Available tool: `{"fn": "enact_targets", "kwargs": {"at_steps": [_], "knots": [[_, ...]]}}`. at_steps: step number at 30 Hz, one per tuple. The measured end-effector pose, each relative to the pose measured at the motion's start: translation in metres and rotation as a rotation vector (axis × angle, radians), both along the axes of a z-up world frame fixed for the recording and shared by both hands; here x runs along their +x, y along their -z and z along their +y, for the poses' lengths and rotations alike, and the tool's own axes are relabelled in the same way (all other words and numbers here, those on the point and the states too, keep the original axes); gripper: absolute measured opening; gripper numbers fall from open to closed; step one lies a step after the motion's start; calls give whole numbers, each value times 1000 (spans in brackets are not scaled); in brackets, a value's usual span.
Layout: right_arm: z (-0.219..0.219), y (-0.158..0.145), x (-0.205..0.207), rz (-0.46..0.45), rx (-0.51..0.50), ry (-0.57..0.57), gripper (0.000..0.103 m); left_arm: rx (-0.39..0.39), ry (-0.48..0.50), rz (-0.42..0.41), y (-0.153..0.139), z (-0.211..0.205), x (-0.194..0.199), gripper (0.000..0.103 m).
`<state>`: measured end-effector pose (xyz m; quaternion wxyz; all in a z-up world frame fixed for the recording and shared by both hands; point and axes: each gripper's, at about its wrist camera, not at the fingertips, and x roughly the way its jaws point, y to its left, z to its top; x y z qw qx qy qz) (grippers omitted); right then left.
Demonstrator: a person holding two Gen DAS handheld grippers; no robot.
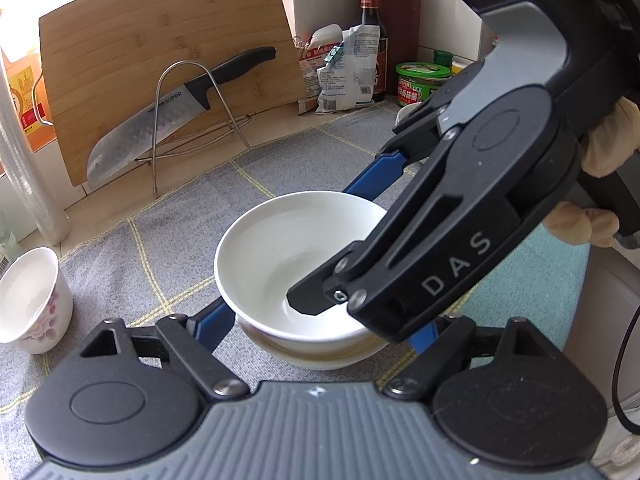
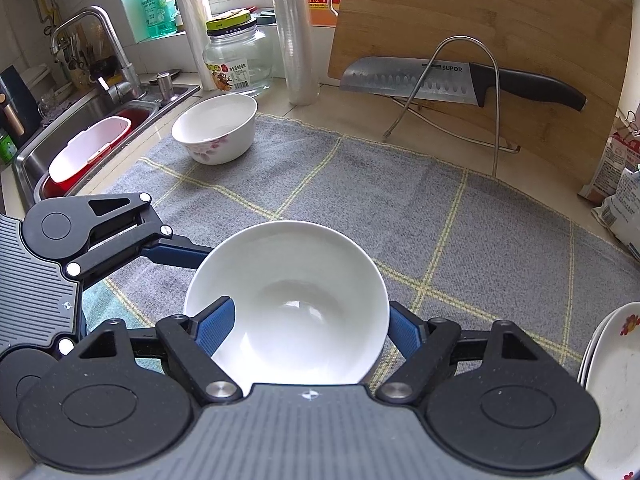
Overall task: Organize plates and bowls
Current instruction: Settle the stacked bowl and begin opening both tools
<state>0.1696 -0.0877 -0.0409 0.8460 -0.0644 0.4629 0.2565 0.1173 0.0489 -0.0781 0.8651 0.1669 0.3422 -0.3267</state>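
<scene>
Right hand-held gripper point(image 2: 308, 330) clamped on bowl point(image 2: 286, 304) rim, one finger inside, one outside. Bowl stacked on another, directly ahead. Left hand-held gripper point(image 1: 320, 320) straddling stack; contact unclear.

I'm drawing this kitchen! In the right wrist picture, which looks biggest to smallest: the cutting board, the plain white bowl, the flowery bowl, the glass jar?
1. Cutting board.
2. Plain white bowl, though it sits nearest the camera, which makes it look bigger.
3 and 4. Flowery bowl and glass jar look about alike, too close to rank.

bowl point(image 1: 296, 256) on mat point(image 1: 160, 248), knife point(image 1: 168, 116) behind
</scene>
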Motion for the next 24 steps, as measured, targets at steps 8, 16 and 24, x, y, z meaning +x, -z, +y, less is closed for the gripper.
{"fn": "enact_targets", "kwargs": {"at_steps": [8,16,24], "knots": [[0,0,0,1,-1,3,85,-9,-1,15,0,1,2,89],[-1,-1,-2,-7,5,5,94,-15,16,10,-1,3,0,94],[3,-1,-17,-47,-8,21,102,-16,34,29,-3,11,-9,95]]}}
